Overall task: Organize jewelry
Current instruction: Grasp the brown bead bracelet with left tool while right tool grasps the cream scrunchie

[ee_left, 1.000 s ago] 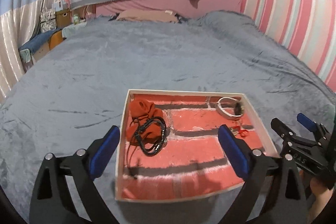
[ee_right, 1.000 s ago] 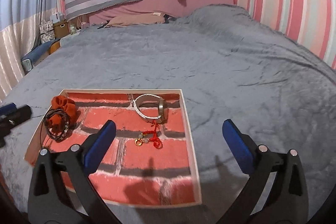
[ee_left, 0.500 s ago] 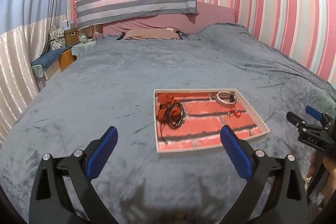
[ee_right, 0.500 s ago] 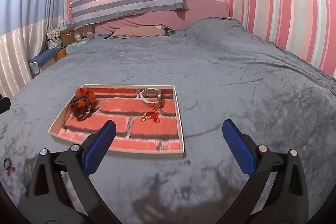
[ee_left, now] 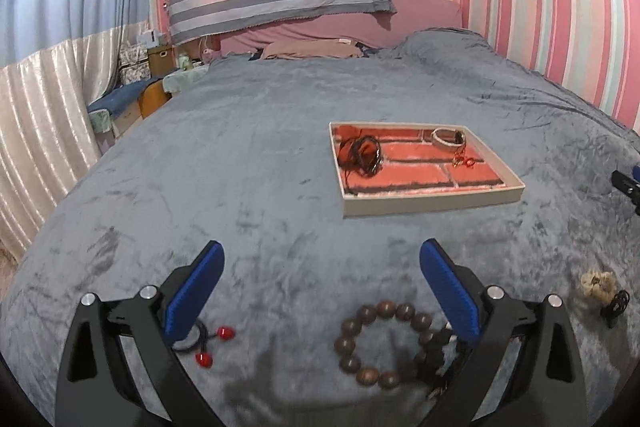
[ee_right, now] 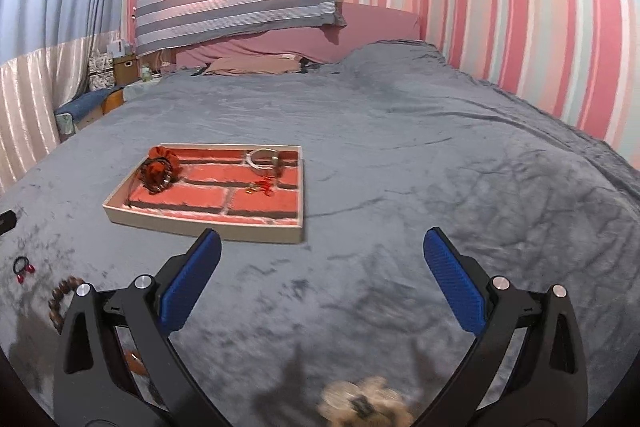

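Observation:
A shallow tray with a red brick-pattern floor lies on the grey bed cover. It holds an orange scrunchie with black cords, a white bangle and a small red-and-gold charm. On the cover near me lie a brown bead bracelet, a black hair tie with red balls and a beige scrunchie. My left gripper is open above the bracelet. My right gripper is open above the beige scrunchie.
The grey bed cover stretches far back to a pink headboard and pillow. A striped wall runs along the right. Bedside clutter and a curtain stand at the left. A small dark charm lies beside the beige scrunchie.
Both grippers have pulled back from the tray toward the near edge of the bed. The loose bracelet, hair tie and beige scrunchie have come into view. Both stay open.

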`<state>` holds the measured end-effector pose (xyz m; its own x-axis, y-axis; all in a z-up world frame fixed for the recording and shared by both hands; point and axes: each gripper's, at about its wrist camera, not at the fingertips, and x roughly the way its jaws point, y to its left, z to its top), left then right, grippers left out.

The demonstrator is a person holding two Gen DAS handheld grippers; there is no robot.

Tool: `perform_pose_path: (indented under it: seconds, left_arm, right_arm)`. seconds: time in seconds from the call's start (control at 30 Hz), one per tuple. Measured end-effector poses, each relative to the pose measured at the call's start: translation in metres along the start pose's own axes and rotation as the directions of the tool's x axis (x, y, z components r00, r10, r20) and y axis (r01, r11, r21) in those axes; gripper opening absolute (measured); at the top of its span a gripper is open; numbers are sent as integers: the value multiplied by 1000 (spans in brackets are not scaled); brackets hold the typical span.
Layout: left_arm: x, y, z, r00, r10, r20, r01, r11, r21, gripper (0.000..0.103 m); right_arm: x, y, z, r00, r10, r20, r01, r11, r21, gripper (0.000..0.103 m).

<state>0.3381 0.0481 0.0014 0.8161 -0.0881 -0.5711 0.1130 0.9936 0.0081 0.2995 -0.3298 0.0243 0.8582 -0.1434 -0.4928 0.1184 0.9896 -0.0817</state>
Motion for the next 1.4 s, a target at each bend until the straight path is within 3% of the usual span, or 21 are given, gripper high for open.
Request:
perform_pose_path:
  seconds: [0.4,0.57,1.1,1.4]
  left_arm:
    - [7,-2,-56,996,-16,-88,12,999,-43,96]
    - [7,-4,-71,994,-23,-104,18,998,-54,96]
    - [35,2,-80,986,-29,-164,18,997,-72,96]
    - [53,-2,-78,981,-42,-187,33,998,-51,94]
  right_arm:
    - [-12,-25,-65,996,-40,-75,40,999,-12,98]
    - [-14,-35,-85,993,-38,-115,38,999,-1,93]
    - [20,-52,-116,963,-16,-269,31,998,52,65]
    - [36,-49,-125,940,3,-341,14,999,46,55]
